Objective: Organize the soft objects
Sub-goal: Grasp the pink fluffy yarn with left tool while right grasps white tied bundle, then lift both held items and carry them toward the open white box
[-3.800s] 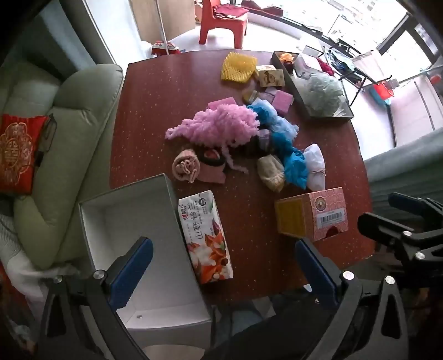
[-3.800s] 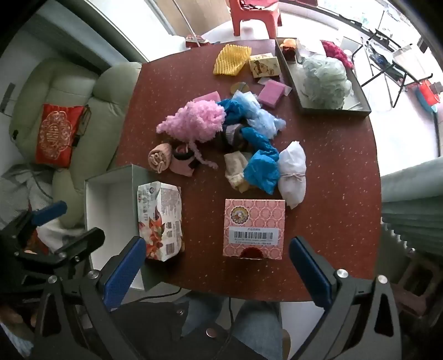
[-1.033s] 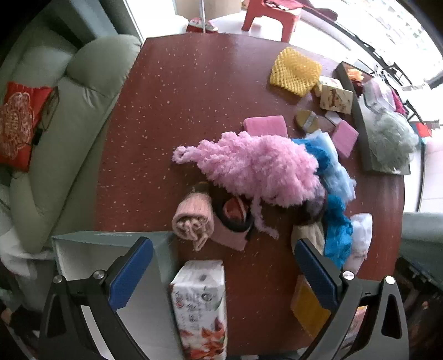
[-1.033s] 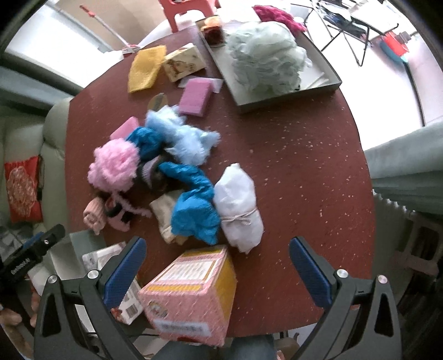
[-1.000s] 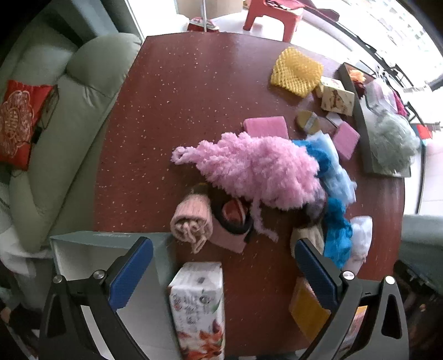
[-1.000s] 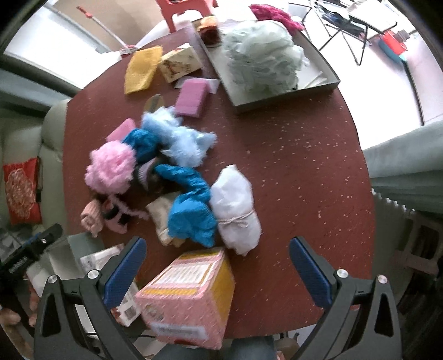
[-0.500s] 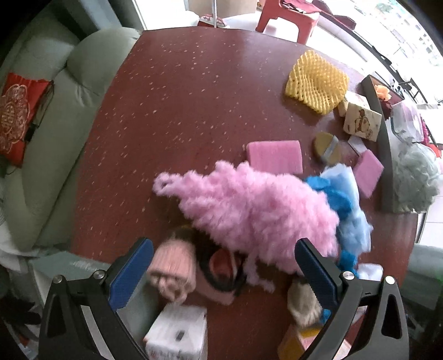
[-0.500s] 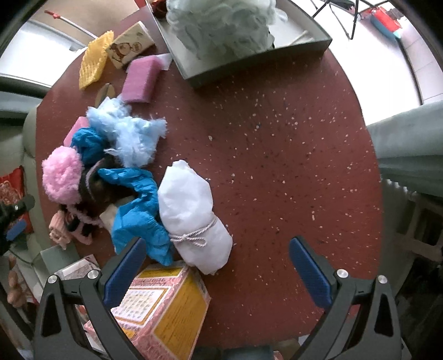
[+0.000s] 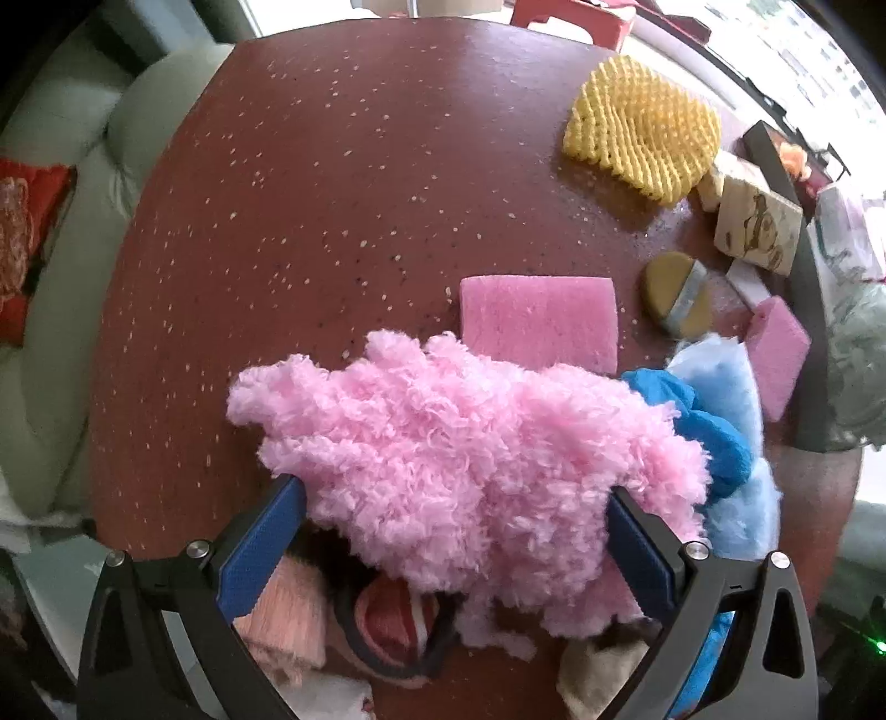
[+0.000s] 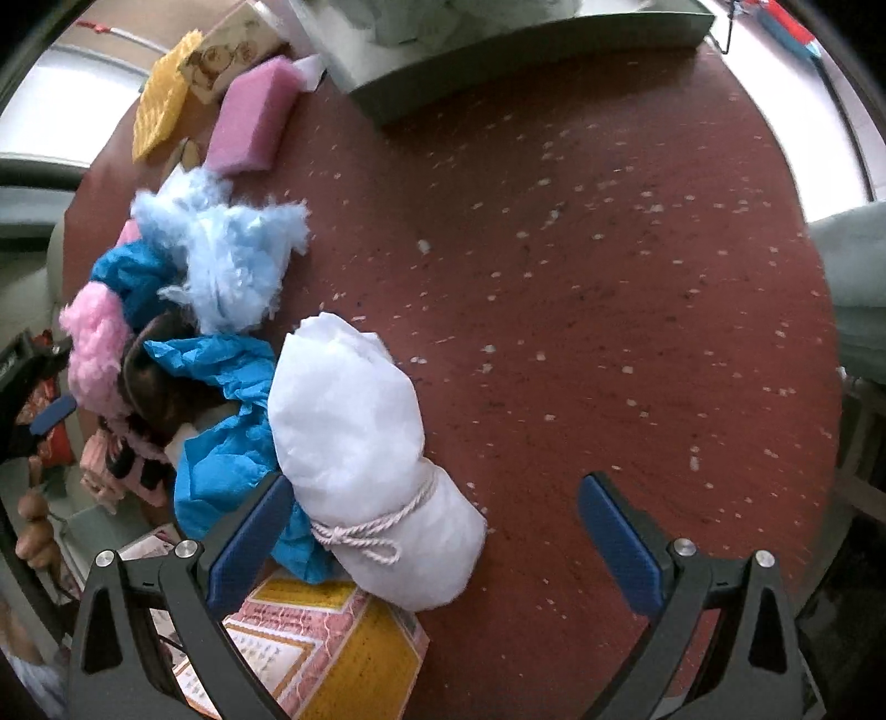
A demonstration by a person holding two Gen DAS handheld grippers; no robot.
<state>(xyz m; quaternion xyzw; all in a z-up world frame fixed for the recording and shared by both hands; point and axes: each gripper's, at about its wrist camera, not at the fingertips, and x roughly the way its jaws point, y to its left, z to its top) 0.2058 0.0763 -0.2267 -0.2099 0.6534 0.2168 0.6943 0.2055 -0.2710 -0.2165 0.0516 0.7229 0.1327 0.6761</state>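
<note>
Pink fluff [image 9: 470, 476] lying long from 10 to 4 o'clock, between spread jaws of left gripper [image 9: 451, 545]; blue tissue [image 9: 714, 437] at 3. Right gripper [image 10: 434, 534] spread beside white bundle [image 10: 360, 437].

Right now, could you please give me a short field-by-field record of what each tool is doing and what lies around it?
left tool: open, fingers either side of the pink fluffy bundle
right tool: open, empty, beside the white tied bundle
surface: red speckled table
beyond pink bundle: flat pink sponge, yellow mesh pad
next to white bundle: blue crumpled paper, light blue fluff
far edge: grey tray
</note>
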